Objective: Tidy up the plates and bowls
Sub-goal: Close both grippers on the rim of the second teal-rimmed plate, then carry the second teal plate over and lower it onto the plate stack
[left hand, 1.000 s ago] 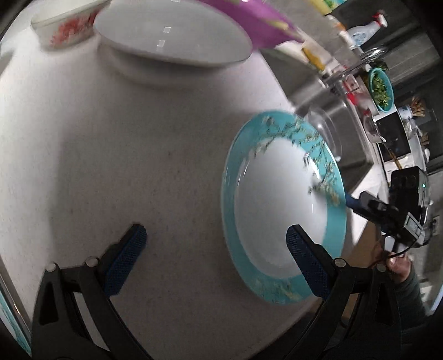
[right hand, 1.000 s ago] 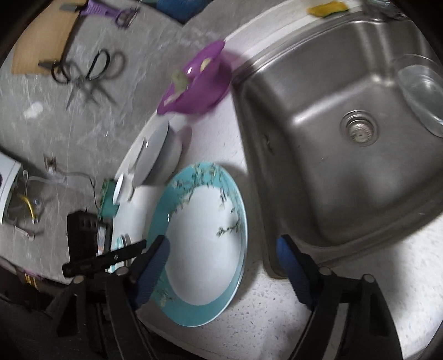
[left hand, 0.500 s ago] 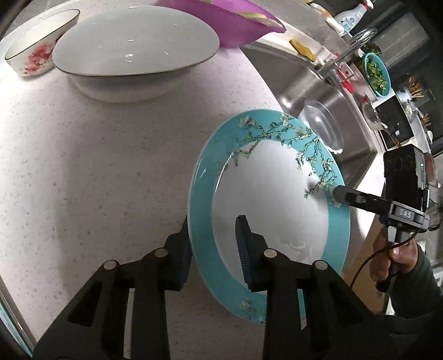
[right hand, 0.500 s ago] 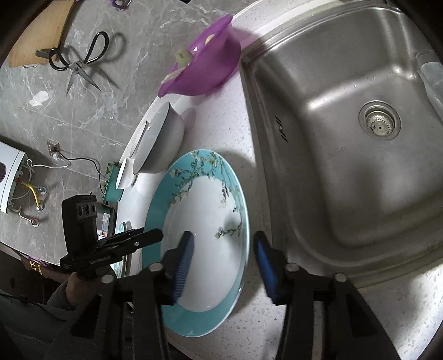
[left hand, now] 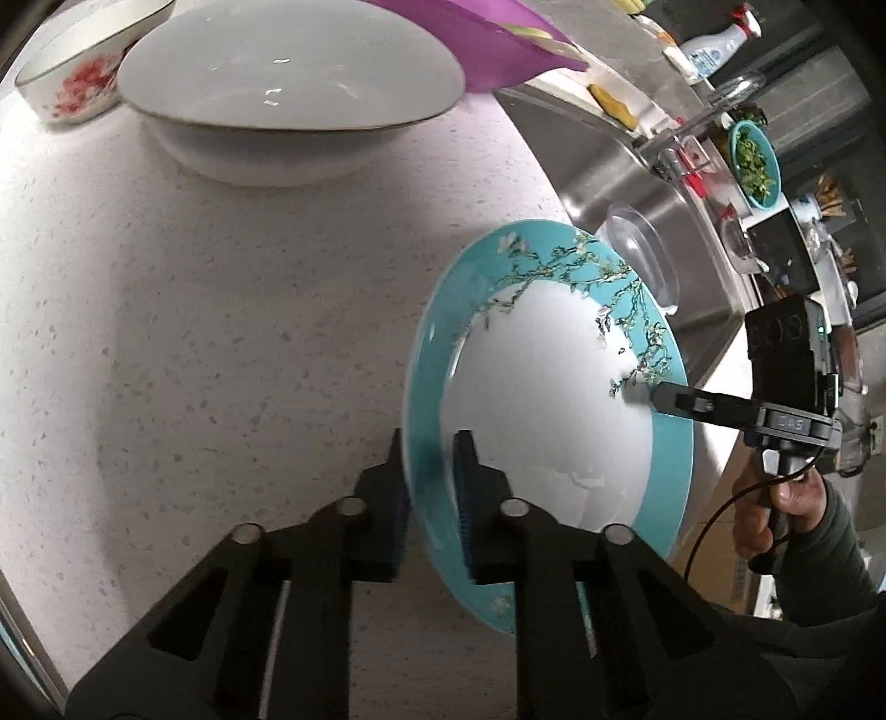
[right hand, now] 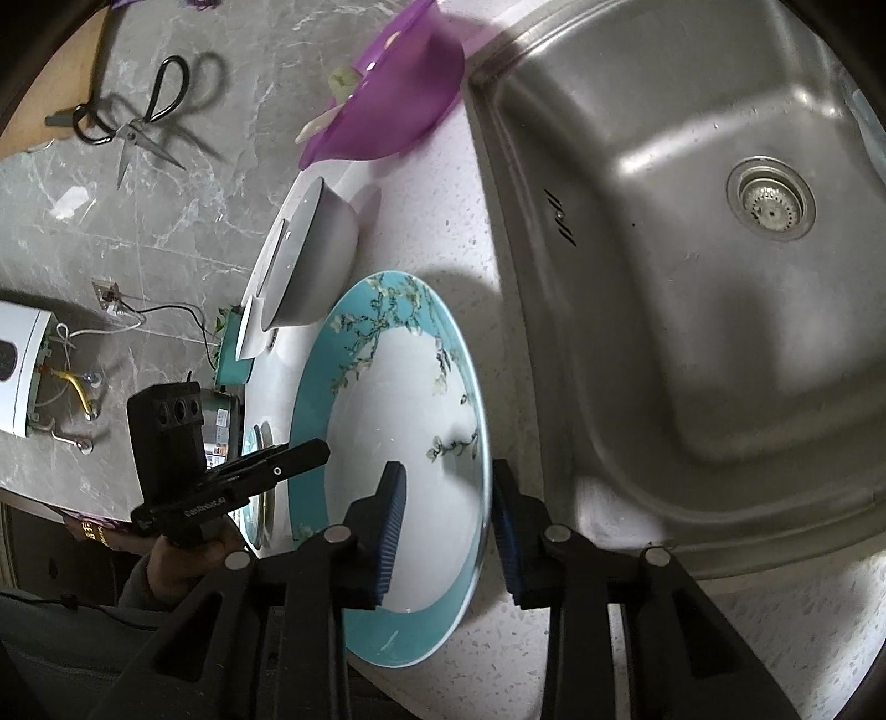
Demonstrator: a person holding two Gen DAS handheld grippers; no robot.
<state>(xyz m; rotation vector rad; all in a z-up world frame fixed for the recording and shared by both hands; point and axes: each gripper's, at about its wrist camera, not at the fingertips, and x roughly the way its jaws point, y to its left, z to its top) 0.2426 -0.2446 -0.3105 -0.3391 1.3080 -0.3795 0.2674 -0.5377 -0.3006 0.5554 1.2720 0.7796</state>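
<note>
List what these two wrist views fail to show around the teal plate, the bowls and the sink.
- Teal plate, left wrist view: near rim hidden behind the left claw.
- White bowl, right wrist view: seen edge-on, inside unreadable.
- Purple bowl, left wrist view: cut by the top edge.
- Sink, right wrist view: far side cropped.

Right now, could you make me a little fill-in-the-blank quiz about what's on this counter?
1. Both grippers are on the rim of the ____ plate.
2. The steel sink has a round ____ in its floor.
3. Behind the white bowl sits a ____ bowl.

Missing words: turquoise; drain; purple
</note>
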